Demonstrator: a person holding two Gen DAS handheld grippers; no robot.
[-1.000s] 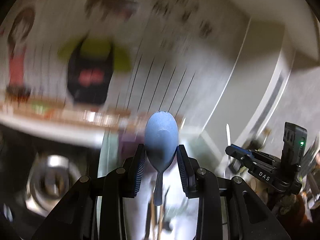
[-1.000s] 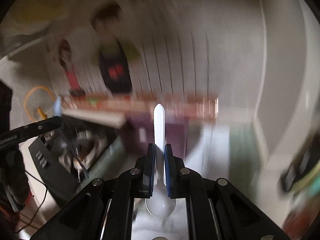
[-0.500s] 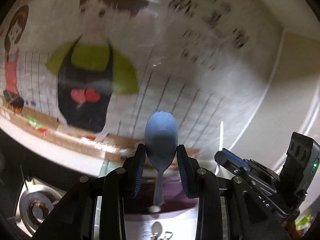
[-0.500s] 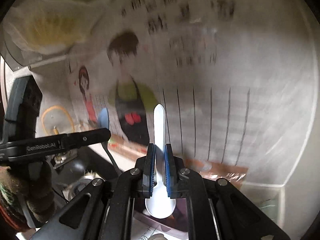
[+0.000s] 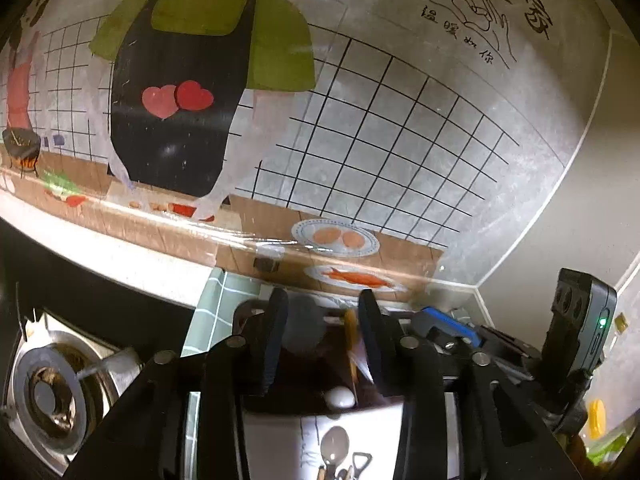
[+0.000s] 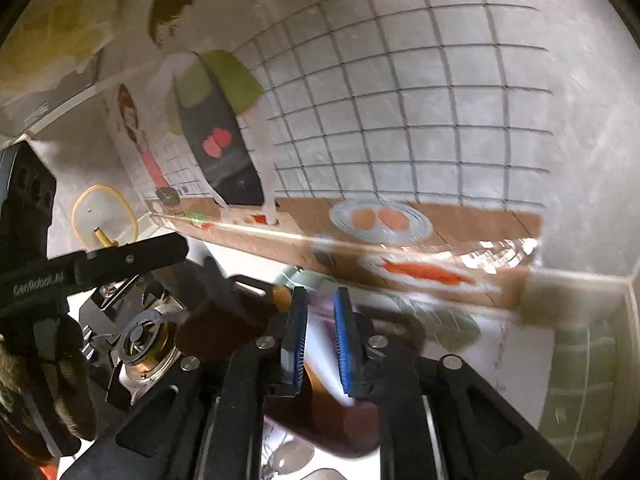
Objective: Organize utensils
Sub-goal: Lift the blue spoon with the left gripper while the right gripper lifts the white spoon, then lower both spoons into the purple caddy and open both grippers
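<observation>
Two black claws are seen before a cartoon kitchen wall sticker (image 5: 200, 92). The left claw (image 5: 322, 344) is spread open above a dark brown utensil holder (image 5: 316, 364). The right claw (image 6: 320, 340) is parted; a blurred pale utensil (image 6: 324, 344) is seen between its pads, grip undeterminable.

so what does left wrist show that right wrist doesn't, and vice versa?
Left wrist only: handwritten black characters on the wall, a clear metal spoon lying below the left gripper, whose jaws stand apart. Right wrist only: a yellow hose loop on the wall, beyond the right gripper, also open. Both: the cartoon cook in the black apron, the painted plate of eggs, the steel stove burner.
</observation>
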